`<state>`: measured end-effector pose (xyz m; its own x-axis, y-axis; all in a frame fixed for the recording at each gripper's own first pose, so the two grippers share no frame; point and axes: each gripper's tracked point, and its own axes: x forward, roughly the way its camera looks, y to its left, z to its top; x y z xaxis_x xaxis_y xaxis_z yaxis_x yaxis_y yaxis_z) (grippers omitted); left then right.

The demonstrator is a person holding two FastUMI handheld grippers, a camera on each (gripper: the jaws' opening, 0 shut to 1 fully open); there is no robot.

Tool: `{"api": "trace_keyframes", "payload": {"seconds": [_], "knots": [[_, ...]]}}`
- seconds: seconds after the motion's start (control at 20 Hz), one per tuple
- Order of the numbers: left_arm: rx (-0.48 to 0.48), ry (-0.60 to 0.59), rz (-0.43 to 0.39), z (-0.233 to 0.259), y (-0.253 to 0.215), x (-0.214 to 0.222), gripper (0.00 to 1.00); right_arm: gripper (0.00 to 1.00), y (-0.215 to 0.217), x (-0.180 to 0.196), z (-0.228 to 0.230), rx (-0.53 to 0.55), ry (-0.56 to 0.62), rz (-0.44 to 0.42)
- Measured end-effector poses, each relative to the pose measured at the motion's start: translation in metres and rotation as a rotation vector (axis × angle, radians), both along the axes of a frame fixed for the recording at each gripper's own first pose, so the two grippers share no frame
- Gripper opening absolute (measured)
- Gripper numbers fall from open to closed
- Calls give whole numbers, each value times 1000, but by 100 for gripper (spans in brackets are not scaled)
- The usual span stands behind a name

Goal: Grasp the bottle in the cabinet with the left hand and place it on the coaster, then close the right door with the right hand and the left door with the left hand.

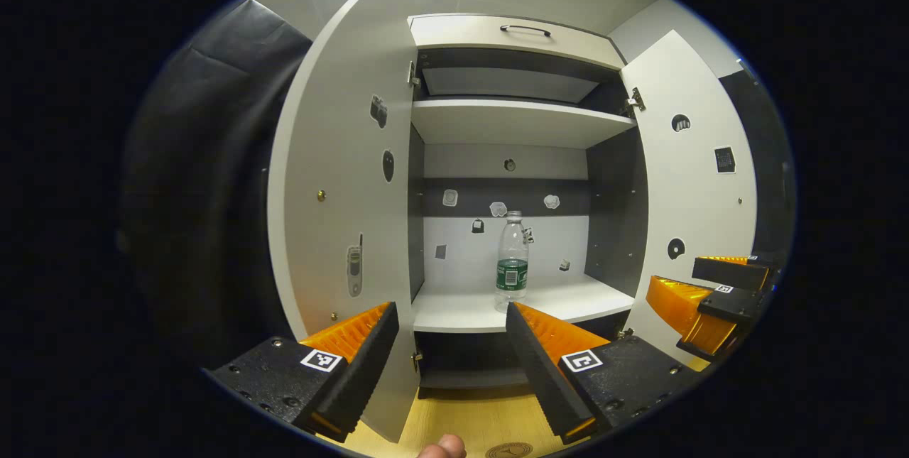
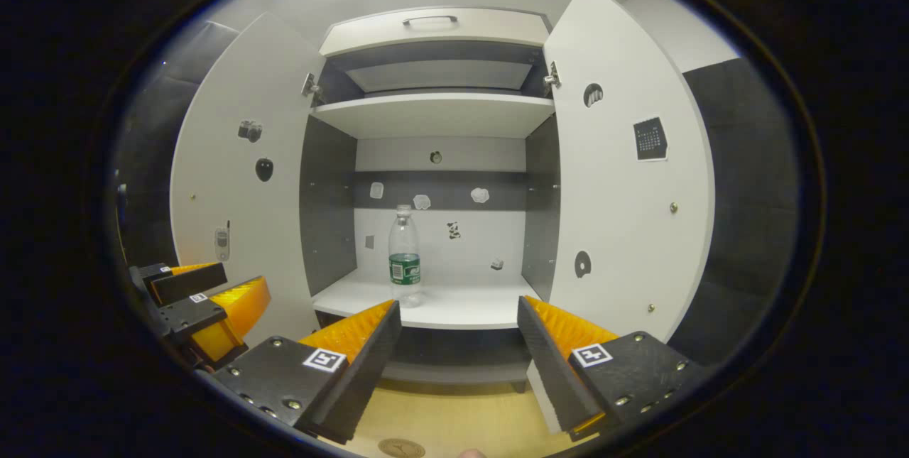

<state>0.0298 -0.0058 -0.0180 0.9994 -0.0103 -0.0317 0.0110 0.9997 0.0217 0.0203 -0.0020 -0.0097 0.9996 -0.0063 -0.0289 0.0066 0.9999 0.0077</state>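
In your left gripper view, the water bottle (image 1: 512,261) stands upright on the cabinet's lower shelf (image 1: 568,300), at about 12 o'clock from the left gripper (image 1: 452,323). It rises just above the tip of the right-hand finger, well beyond both fingers, which are spread wide and hold nothing. The shelf has bare room on both sides of the bottle, more toward 9 o'clock.

The left door (image 1: 341,181) stands swung out at your 10 o'clock, its lower edge just beside the left-hand finger. The right door (image 1: 685,188) stands open at 2 o'clock. At 4 o'clock you see the right gripper (image 1: 699,295) near that door's lower part.

In your right gripper view, the bottle (image 2: 404,257) sits at 11 o'clock from the right gripper (image 2: 458,323), above the left-hand finger tip, apart from both fingers; these are spread open and empty. The coaster (image 2: 401,448) lies on the wooden bench (image 2: 454,415) at 6 o'clock, below the fingers.
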Motion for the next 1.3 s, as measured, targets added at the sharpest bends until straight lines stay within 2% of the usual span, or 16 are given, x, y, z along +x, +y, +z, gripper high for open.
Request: {"api": "trace_keyframes", "payload": {"seconds": [0.55, 0.65, 0.7, 0.85, 0.9, 0.95, 1.0, 1.05, 1.1, 1.15, 1.2, 1.3], "knots": [[0, 2, -49, -6, -30, 62, 97, 100, -18, 6, 0, -1, 7, -23], [-5, 5, -69, -6, -40, 79, 96, 96, -24, 7, -1, -4, 12, -30], [-10, 6, -77, -5, -45, 87, 96, 100, -26, 7, -3, -5, 17, -35], [6, -21, -87, 1, -56, 116, 97, 100, -33, 6, -5, -11, 28, -48], [13, -30, -96, 2, -61, 126, 96, 96, -35, 6, -5, -14, 30, -53], [12, -33, -107, 2, -67, 136, 96, 100, -38, 6, -6, -19, 34, -59], [10, -46, -120, 4, -73, 145, 96, 96, -40, 5, -7, -21, 41, -63], [9, -53, -124, 5, -78, 155, 96, 100, -42, 4, -8, -20, 45, -66], [13, -50, -129, 3, -81, 165, 96, 96, -44, 4, -9, -20, 50, -71], [12, -49, -134, 1, -85, 175, 96, 96, -46, 4, -10, -21, 57, -74], [7, -40, -140, 0, -88, 185, 96, 100, -47, 3, -11, -22, 64, -77], [-2, -33, -145, -3, -94, 204, 97, 100, -51, 5, -12, -26, 72, -86]]}}
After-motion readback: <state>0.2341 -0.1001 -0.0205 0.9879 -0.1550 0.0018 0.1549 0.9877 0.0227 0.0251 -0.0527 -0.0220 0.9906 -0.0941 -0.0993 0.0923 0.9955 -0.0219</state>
